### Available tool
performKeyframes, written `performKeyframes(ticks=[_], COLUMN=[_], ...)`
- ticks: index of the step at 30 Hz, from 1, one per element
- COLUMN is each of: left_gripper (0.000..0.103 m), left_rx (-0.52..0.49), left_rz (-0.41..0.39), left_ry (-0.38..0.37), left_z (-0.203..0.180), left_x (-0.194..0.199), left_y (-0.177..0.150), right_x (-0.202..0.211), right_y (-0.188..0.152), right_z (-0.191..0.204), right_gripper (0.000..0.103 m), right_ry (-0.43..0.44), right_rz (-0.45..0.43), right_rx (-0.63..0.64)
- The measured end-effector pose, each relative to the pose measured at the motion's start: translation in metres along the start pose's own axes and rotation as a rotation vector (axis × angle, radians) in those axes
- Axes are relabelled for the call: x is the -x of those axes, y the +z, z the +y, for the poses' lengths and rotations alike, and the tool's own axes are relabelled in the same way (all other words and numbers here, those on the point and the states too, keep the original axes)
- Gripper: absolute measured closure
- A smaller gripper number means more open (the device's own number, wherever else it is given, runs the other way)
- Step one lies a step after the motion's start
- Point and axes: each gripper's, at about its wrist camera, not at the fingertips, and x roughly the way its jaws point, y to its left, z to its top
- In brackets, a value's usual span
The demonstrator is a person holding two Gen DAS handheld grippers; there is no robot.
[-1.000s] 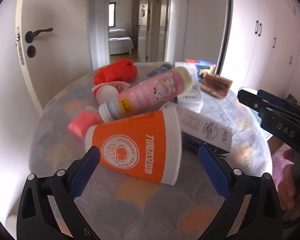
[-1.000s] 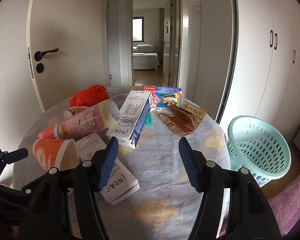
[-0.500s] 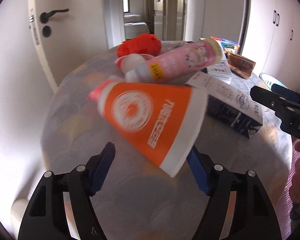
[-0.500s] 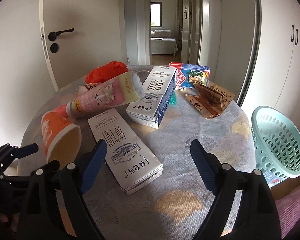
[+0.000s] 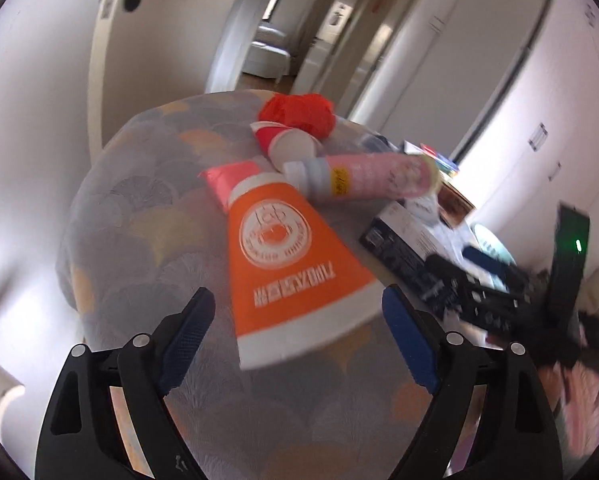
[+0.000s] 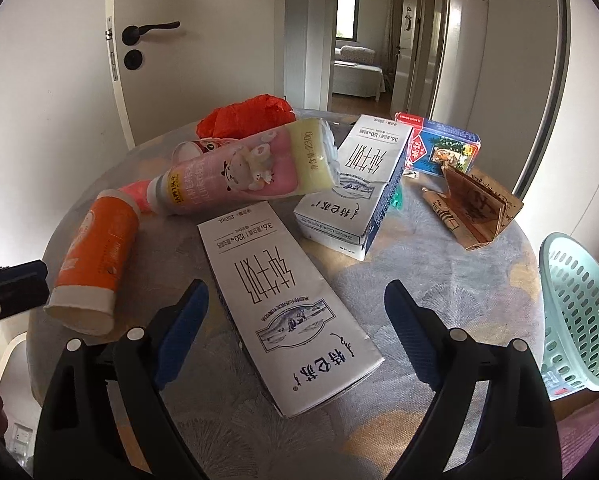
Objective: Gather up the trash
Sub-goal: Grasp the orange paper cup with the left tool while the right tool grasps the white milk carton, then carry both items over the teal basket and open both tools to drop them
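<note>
An orange paper cup (image 5: 287, 264) lies on its side on the round table, its open end toward my left gripper (image 5: 295, 332). That gripper is open, with the cup's rim between its blue pads. The cup also shows in the right wrist view (image 6: 95, 264). My right gripper (image 6: 295, 316) is open over a flat white milk carton (image 6: 283, 300). A pink bottle (image 6: 243, 172) leans on a second white carton (image 6: 359, 184). A mint green basket (image 6: 579, 304) stands off the table's right side.
A red plastic bag (image 6: 247, 120), a small red cup (image 5: 283, 144), a blue box (image 6: 439, 148) and a brown folded paper bag (image 6: 475, 208) lie at the back of the table (image 6: 439, 312). A white door and doorway stand behind.
My left gripper has swung round the orange cup, which now points its open end toward it. My right gripper has moved in closer over the flat carton.
</note>
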Motion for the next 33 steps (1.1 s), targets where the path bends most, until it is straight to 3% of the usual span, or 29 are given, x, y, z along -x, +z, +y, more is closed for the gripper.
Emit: performKeyframes(ticks=[4,7,9,13,16,21,22,24,27,33], left_gripper=[0.021,0.021,0.023,0.04,0.042,0.049,0.051,0.053,0.059,0.059], left_rx=[0.084,0.131,0.125,0.066,0.059,0.061,0.055,0.044,0.027,-0.038], left_rz=[0.062,0.088,0.096,0.128,0.135,0.119,0.11,0.092,0.055,-0.02], left_ry=[0.0,-0.041,-0.044,-0.034,-0.043,-0.044,-0.038,-0.034,-0.066,-0.071], left_z=[0.009,0.012,0.006,-0.015,-0.022,-0.024,-0.025,-0.028,-0.034,-0.063], left_x=[-0.025,-0.037,-0.042,-0.052,-0.053,-0.047,-0.044,-0.037,-0.024,-0.002], left_y=[0.011,0.012,0.012,0.012,0.01,0.009,0.009,0.011,0.016,0.031], right_x=[-0.004,-0.01,-0.012,-0.01,-0.006,-0.013,-0.012,-0.004,0.008,0.053], right_y=[0.001,0.001,0.0,-0.003,-0.006,-0.014,-0.014,-0.014,-0.012,-0.009], right_z=[-0.006,-0.008,-0.009,-0.006,0.0,0.013,0.013,0.012,0.011,-0.003], right_gripper=[0.018,0.018,0.023,0.028,0.034,0.036,0.041,0.049,0.05,0.05], right_ry=[0.029,0.053,0.063,0.079,0.081,0.057,0.065,0.073,0.095,0.109], right_rz=[0.019,0.046,0.057,0.054,0.051,0.09,0.083,0.059,0.027,-0.067], right_rx=[-0.032,-0.05,-0.055,-0.042,-0.008,0.053,0.055,0.043,0.037,0.025])
